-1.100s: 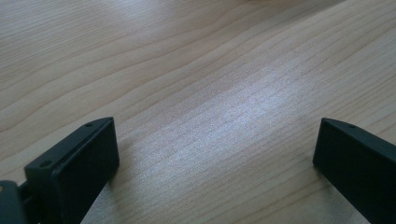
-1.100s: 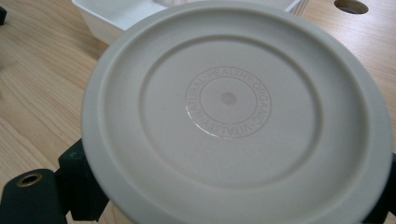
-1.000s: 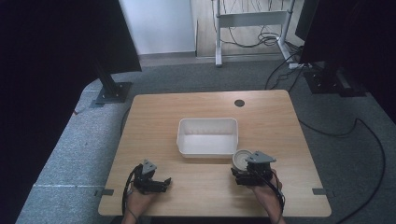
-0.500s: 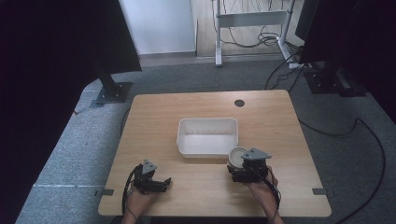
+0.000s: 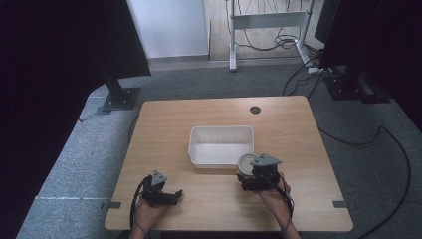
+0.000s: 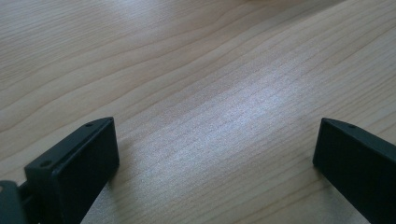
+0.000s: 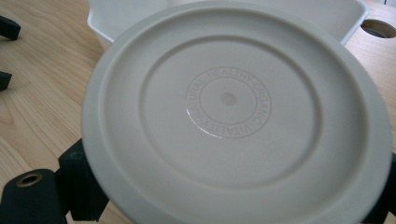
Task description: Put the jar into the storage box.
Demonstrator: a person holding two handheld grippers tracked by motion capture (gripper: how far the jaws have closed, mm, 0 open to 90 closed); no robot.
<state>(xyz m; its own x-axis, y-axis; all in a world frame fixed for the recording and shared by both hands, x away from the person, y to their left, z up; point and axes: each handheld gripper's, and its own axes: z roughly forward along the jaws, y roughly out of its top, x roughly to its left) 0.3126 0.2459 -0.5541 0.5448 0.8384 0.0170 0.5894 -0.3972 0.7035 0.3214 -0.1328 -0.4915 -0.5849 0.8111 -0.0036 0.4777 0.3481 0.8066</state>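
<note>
Round cream lid [image 7: 236,112]: pinched between the right claw [image 5: 247,175] jaws, near the tabletop [image 5: 278,119] front edge, beside the white tray's [image 5: 220,146] front right corner. Left claw [image 5: 171,195]: spread wide, empty, near the front left corner.

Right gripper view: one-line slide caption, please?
Right gripper holds a round cream lid, embossed "NATURAL HEALTHY ORGANIC VITALITY", before a white tray.

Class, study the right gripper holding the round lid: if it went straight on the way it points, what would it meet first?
Most likely the white tub: the right gripper, shut on the lid, points at its near wall.
</note>
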